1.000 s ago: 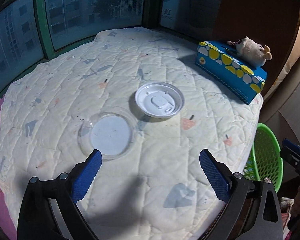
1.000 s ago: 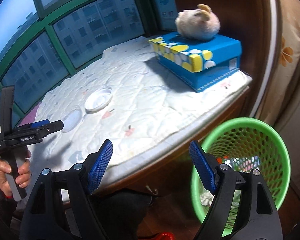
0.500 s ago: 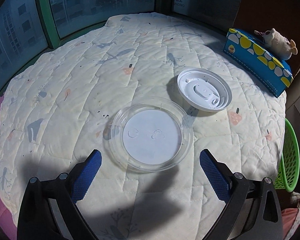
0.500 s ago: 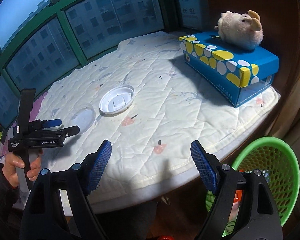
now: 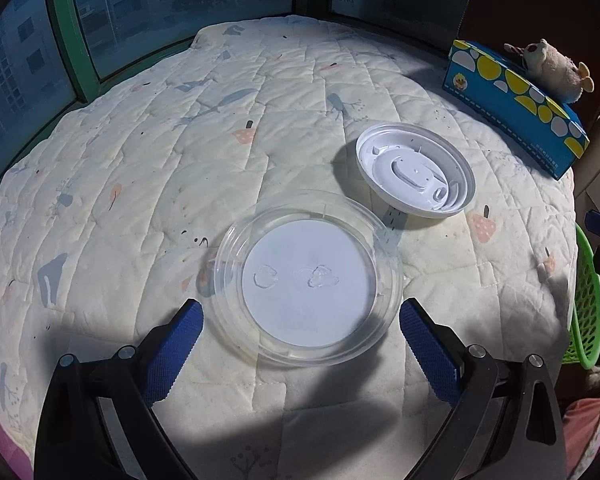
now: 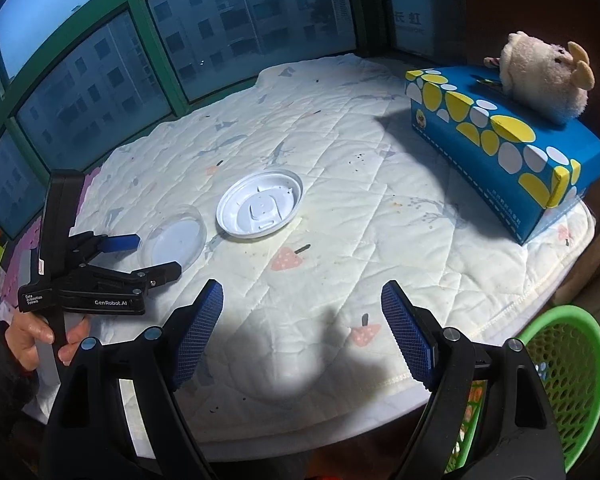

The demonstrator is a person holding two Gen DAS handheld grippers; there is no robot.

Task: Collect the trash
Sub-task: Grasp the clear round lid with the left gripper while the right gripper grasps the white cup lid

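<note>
A clear plastic lid (image 5: 308, 280) lies flat on the quilted mat (image 5: 180, 168), and a white plastic lid (image 5: 415, 170) lies tilted just beyond it to the right. My left gripper (image 5: 300, 340) is open, its blue pads on either side of the clear lid's near edge, not touching it. In the right wrist view the clear lid (image 6: 174, 242) and white lid (image 6: 260, 204) lie left of centre, with the left gripper (image 6: 150, 256) beside the clear lid. My right gripper (image 6: 302, 332) is open and empty above the mat's near edge.
A green mesh trash basket (image 6: 560, 380) stands below the mat's right edge; it also shows in the left wrist view (image 5: 588, 304). A blue tissue box (image 6: 500, 144) with a plush toy (image 6: 540, 76) on top sits at the far right. Windows line the back.
My left gripper has moved forward until its open pads flank the clear lid. My right gripper has risen from beside the basket and swung left over the mat.
</note>
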